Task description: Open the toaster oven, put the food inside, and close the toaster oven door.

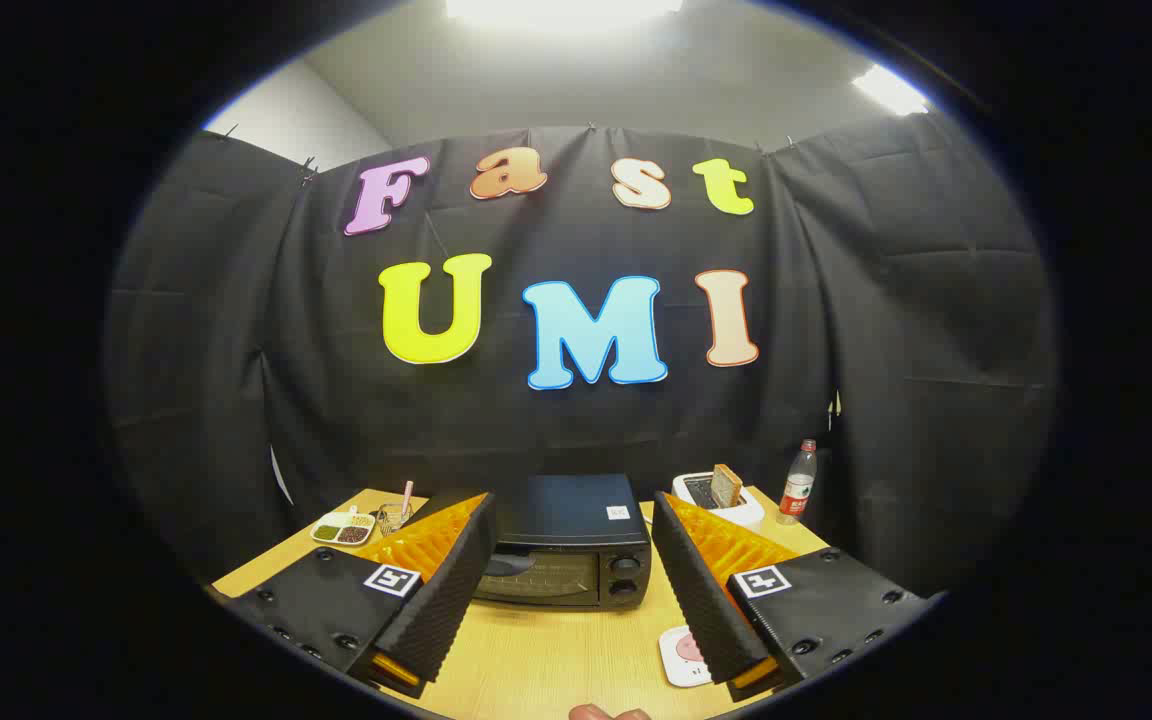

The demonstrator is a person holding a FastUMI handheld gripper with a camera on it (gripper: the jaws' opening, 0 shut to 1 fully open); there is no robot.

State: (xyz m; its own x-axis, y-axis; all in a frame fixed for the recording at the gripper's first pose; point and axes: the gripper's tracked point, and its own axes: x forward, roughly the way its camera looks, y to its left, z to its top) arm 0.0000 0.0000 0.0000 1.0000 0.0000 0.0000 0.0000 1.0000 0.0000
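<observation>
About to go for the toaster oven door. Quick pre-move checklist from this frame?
1. Gripper open: ok, fingers spread wide, nothing between them.
2. Toaster oven lined up: ok, it sits just beyond the fingers, framed by the gap.
3. Door shut, opening still to do: ok.
4. Door handle located: cannot tell, part of the door is hidden behind the left finger.
5. Path over the table: ok, bare wood between fingers and oven.
6. Food identified: cannot tell; a pink-and-white item lies beside the right finger.

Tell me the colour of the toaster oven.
Black, seen in the gripper view: the toaster oven sits beyond the open gripper, door shut.
</observation>
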